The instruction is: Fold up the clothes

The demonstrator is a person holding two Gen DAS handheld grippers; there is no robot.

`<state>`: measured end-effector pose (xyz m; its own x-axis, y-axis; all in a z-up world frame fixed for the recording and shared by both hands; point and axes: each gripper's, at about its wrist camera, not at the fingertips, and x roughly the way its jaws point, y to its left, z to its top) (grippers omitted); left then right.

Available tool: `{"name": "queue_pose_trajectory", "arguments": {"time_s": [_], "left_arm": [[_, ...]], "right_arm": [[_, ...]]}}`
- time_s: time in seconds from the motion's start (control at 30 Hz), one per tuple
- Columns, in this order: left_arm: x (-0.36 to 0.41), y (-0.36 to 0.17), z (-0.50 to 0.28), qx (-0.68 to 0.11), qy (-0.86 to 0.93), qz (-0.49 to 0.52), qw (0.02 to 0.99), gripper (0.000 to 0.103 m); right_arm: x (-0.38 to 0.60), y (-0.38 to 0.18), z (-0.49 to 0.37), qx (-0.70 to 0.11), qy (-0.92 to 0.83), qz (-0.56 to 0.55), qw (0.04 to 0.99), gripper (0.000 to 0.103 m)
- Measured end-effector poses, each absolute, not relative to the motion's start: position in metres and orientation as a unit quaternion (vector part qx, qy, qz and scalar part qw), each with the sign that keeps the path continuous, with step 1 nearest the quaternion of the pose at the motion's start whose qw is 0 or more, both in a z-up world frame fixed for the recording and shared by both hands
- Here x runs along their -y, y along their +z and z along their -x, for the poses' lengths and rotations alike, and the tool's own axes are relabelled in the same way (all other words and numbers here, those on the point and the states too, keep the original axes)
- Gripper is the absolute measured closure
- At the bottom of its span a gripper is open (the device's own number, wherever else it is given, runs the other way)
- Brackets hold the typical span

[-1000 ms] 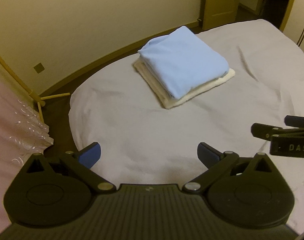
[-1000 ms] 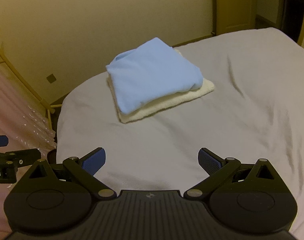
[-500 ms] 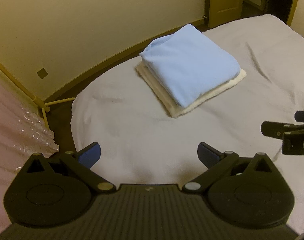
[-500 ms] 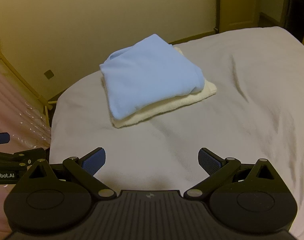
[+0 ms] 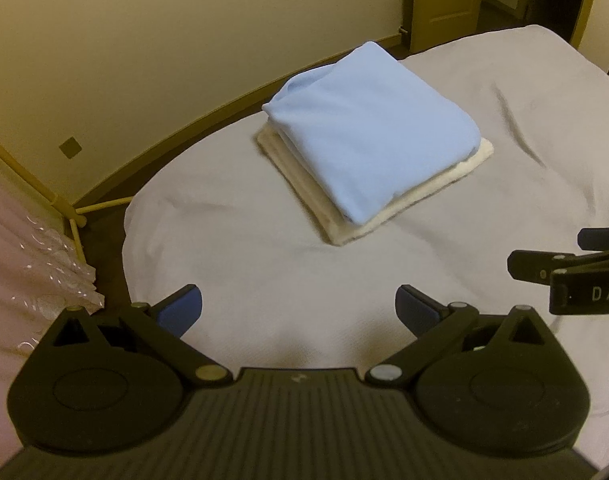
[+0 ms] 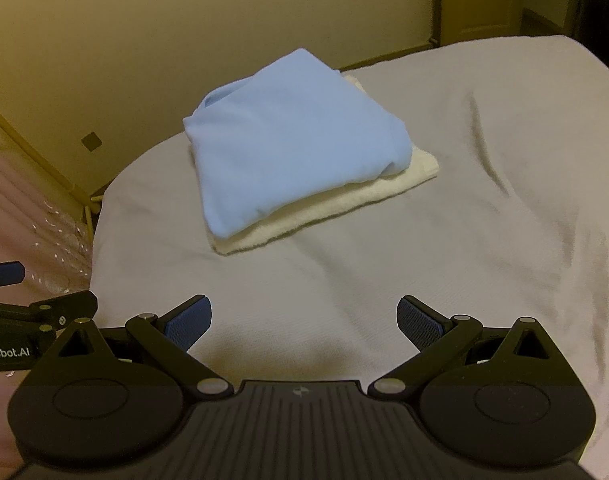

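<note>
A soft light blue garment [image 5: 374,132], folded into a thick rounded square, lies on top of a folded cream towel [image 5: 404,204] with a fluffy surface, and both rest on the bed [image 5: 264,248], whose pale grey cover is a little wrinkled to the right of the stack. The left gripper [image 5: 299,308] and the right gripper [image 6: 304,316] hover in front of this stack with jaws wide apart and nothing between them. Left of the stack, a shiny pink plastic sheet [image 5: 20,256] is cut off by the frame edge.
</note>
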<state>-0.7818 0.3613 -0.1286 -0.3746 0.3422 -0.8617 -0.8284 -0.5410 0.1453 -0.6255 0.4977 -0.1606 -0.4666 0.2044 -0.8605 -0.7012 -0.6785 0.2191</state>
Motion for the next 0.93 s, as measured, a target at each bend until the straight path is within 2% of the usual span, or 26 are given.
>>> {"name": "queue_pose_trajectory", "arguments": {"time_s": [0.57, 0.93], "left_arm": [[-0.385, -0.152, 0.810, -0.291, 0.774, 0.427, 0.365, 0.001], [-0.382, -0.144, 0.813, -0.276, 0.777, 0.421, 0.378, 0.001]], "right_arm": [[-0.518, -0.182, 0.649, -0.300, 0.797, 0.446, 0.277, 0.001], [-0.517, -0.177, 0.656, -0.299, 0.795, 0.445, 0.282, 0.001]]}}
